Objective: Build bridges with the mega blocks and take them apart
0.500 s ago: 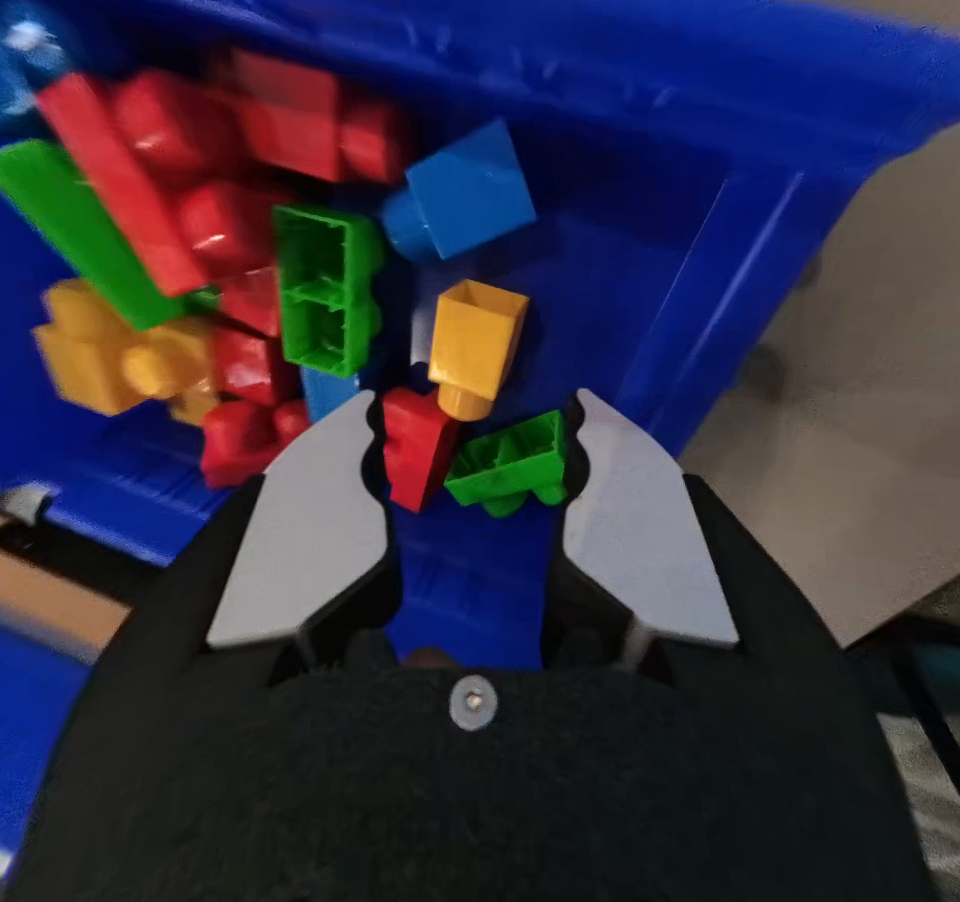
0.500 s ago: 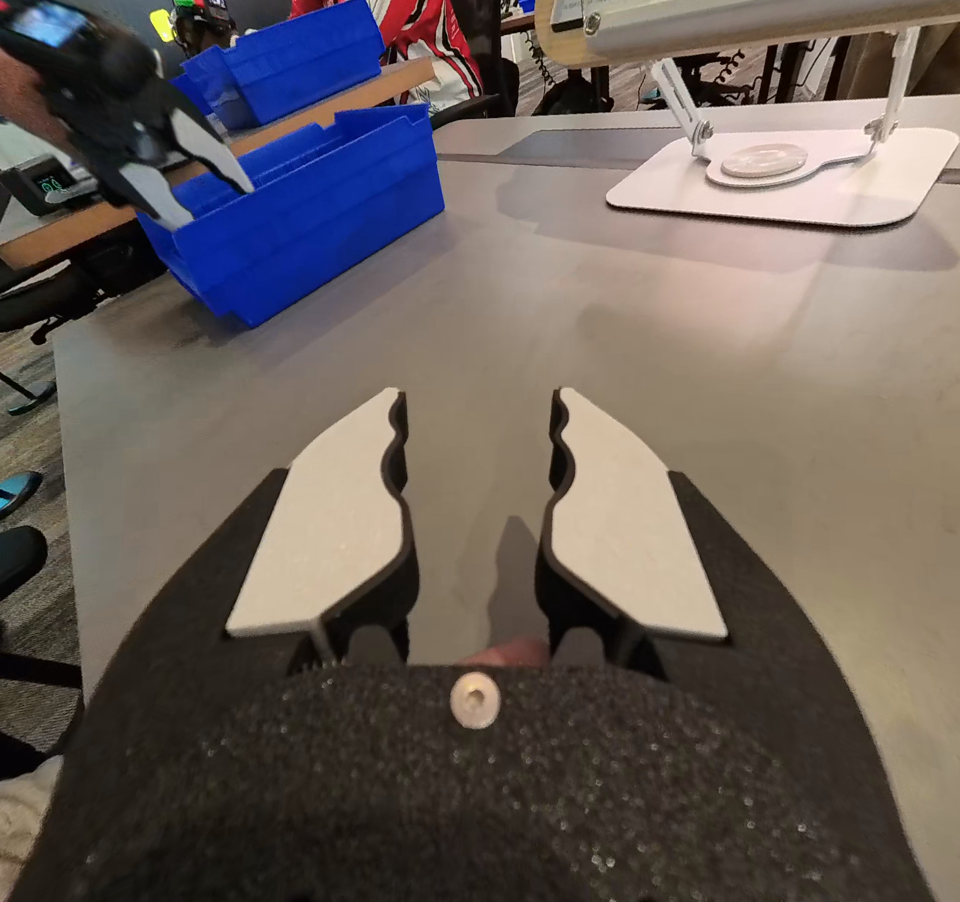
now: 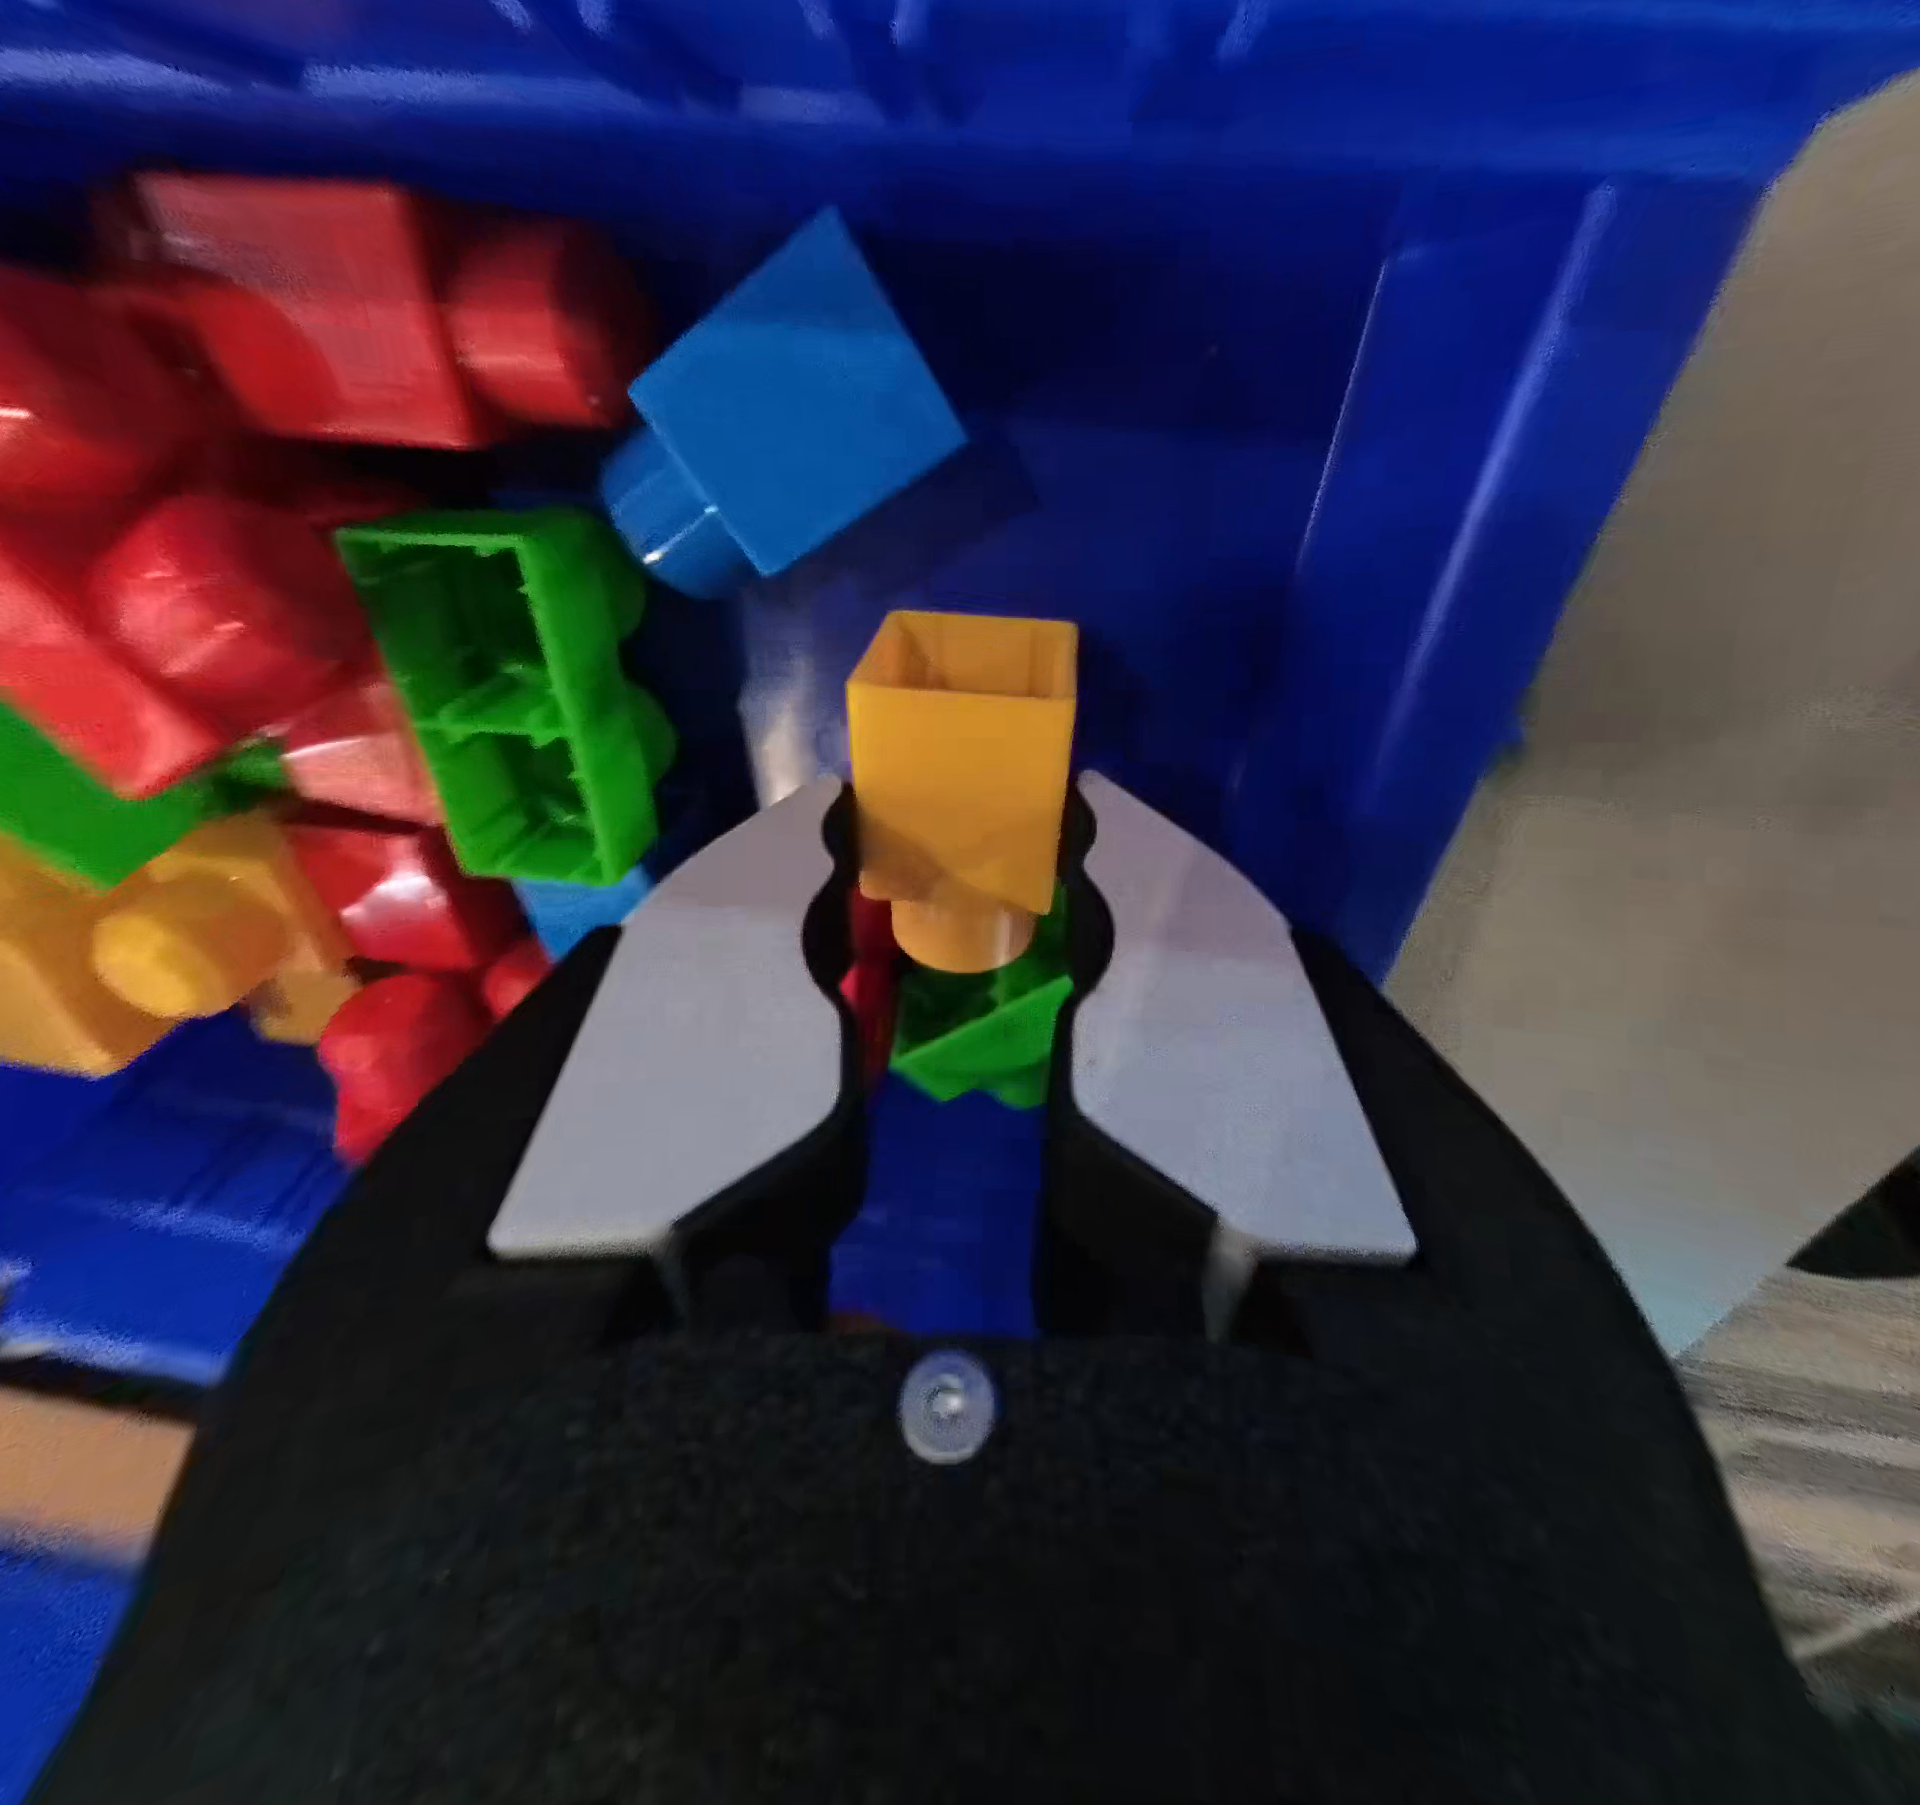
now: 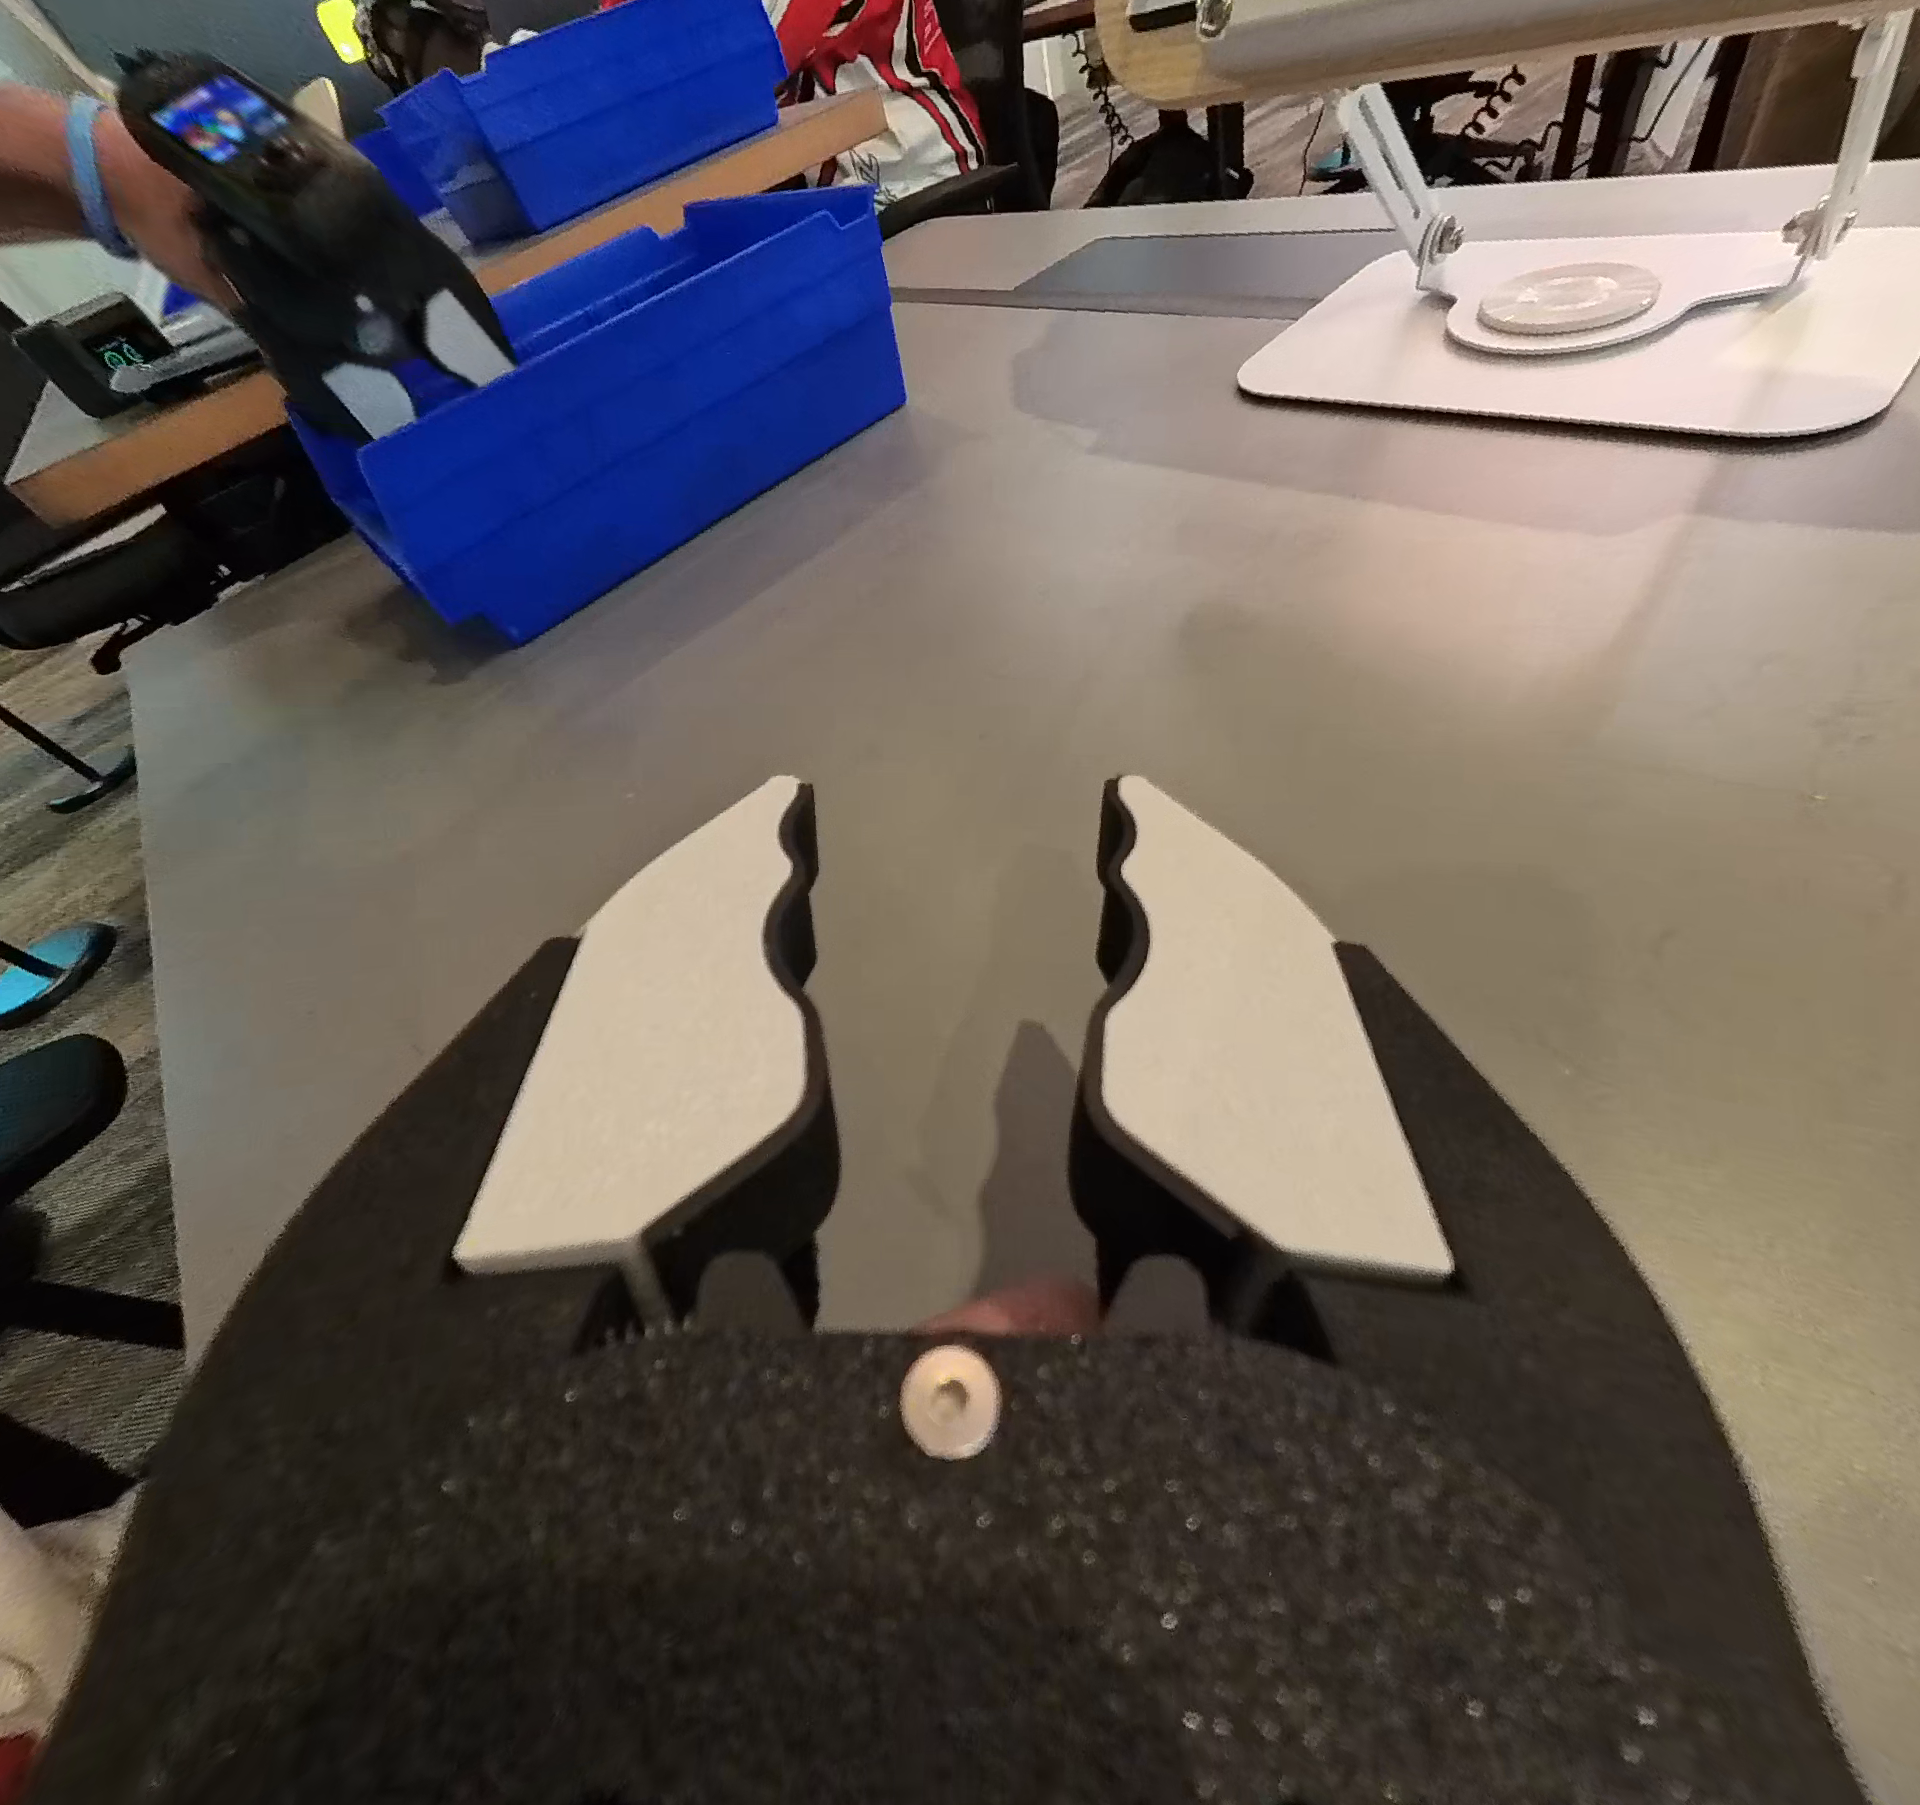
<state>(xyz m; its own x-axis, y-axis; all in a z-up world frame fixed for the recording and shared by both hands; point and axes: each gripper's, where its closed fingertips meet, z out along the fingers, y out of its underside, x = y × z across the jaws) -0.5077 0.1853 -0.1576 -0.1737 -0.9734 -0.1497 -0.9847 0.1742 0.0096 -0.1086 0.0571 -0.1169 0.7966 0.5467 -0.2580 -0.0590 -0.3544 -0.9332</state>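
**Left claw grips a yellow block inside the blue bin**

In the left wrist view, the left claw (image 3: 961, 856) sits low in the centre of the frame, its two grey fingers clamped on the sides of a small yellow single-stud plastic block (image 3: 961, 763), which is tipped with its hollow base up and its stud pointing down. The block is inside a deep blue plastic bin (image 3: 1143, 228) that fills most of the frame. Just below the yellow block, between the fingers, lie a small green block (image 3: 982, 1038) and a sliver of a red one (image 3: 871, 976). Above it rests a blue single-stud block (image 3: 800, 405); to its left, a green two-stud block (image 3: 520, 706) lies on its side, open underside showing. A heap of red blocks (image 3: 260, 467) and a yellow block (image 3: 156, 955) crowd the left edge.

In the right wrist view, the right claw (image 4: 956, 799) hovers over the bare grey counter (image 4: 1351, 716), fingers apart and holding nothing. At upper left the same blue bin stands on the counter, the left claw reaching into it.
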